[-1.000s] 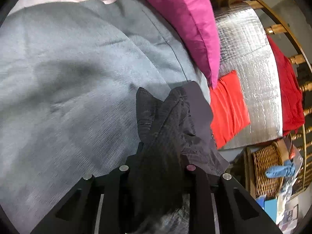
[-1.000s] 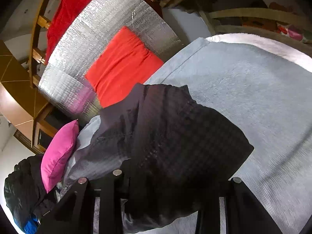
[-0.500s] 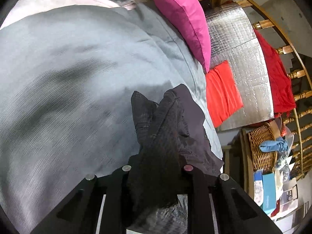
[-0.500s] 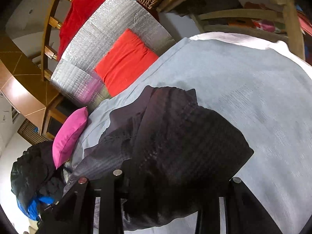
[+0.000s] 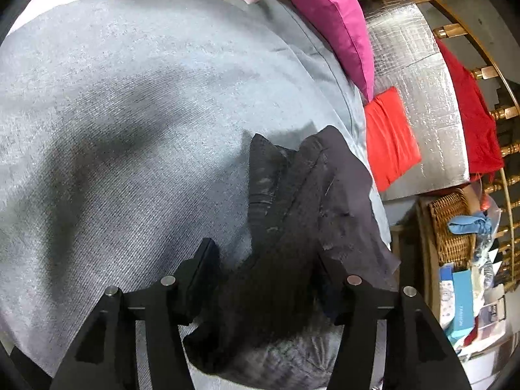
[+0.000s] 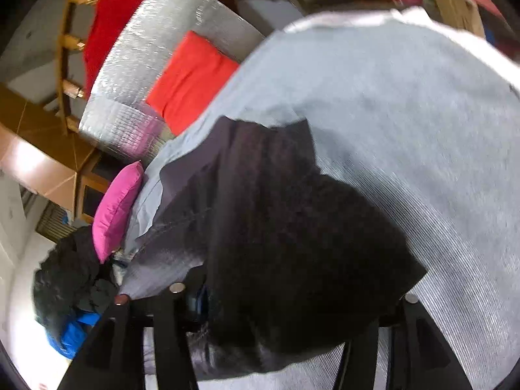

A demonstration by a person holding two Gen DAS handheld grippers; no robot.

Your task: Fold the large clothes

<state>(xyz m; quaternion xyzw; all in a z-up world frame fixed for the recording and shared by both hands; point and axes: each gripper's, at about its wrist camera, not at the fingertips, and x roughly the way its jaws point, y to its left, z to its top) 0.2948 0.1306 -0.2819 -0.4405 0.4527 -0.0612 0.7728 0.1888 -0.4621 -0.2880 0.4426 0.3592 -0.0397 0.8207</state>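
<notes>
Grey bedding [image 5: 136,104] covers the bed that carries the work. On it, near the edge, lies a dark garment [image 5: 305,201], bunched and draped over both tongs. The left tongs [image 5: 263,260] stand apart, cloth slack between them, so a release seems under way. Whether the right tongs [image 6: 292,295] are clamped I cannot tell; fabric hides them. Next comes smoothing the fold flat.
</notes>
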